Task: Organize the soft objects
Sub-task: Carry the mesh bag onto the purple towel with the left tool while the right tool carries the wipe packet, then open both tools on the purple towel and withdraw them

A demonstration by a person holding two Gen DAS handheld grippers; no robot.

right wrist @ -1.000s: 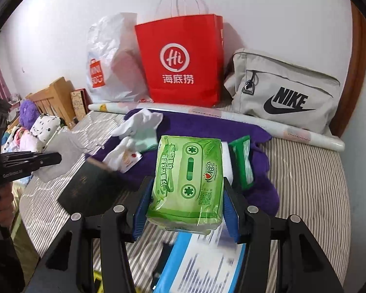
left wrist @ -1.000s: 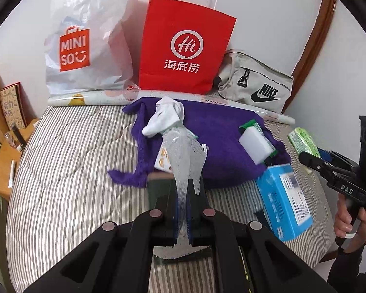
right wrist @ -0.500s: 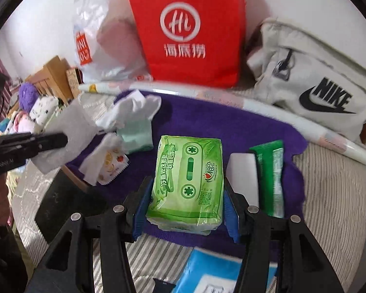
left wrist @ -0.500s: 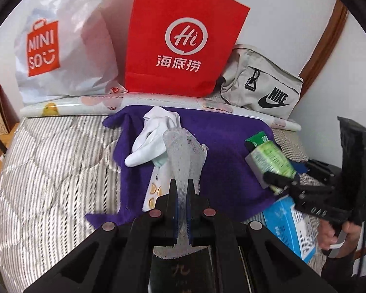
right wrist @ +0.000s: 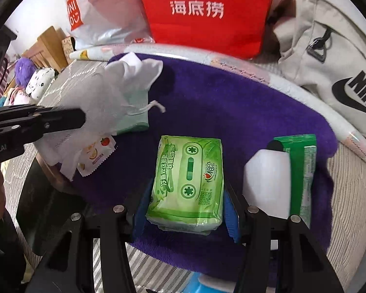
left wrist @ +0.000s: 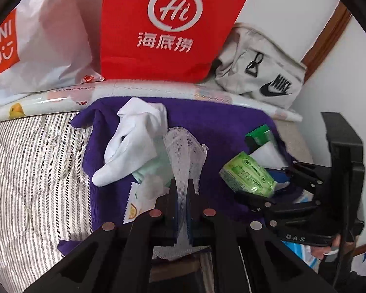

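Hovering over the purple towel (right wrist: 244,112) on the striped bed (left wrist: 34,161), both grippers carry a soft thing, and the likely next move, as I judge it, is to set each down on that towel. The relation that matters: the towel lies straight below and ahead of both grippers, with bare purple under the right one and a crowded patch under the left.

The right gripper (right wrist: 186,205) stands about half open, its blue pads pressed on the two long sides of a green tissue pack (right wrist: 188,183). The pack's long axis runs along the fingers, pointing away toward the red bag (right wrist: 207,12). It is plump, glossy plastic with a cassette print, slightly dented at the flanks. Just to its right on the towel lie a white pack (right wrist: 268,180) and a green sachet (right wrist: 302,171), so the free spot is narrow.

The left gripper (left wrist: 181,195) is pinched fully closed on a white mesh pouch (left wrist: 183,151), which stands up from the fingertips as a thin, limp, see-through fan with a drawstring at one corner. Ahead of it lie white socks (left wrist: 131,141), a pale green cloth (right wrist: 136,112) and a fruit-print sachet (right wrist: 97,153), close together on the towel's left part. The left gripper is nearer that heap; the right is nearer the packs.
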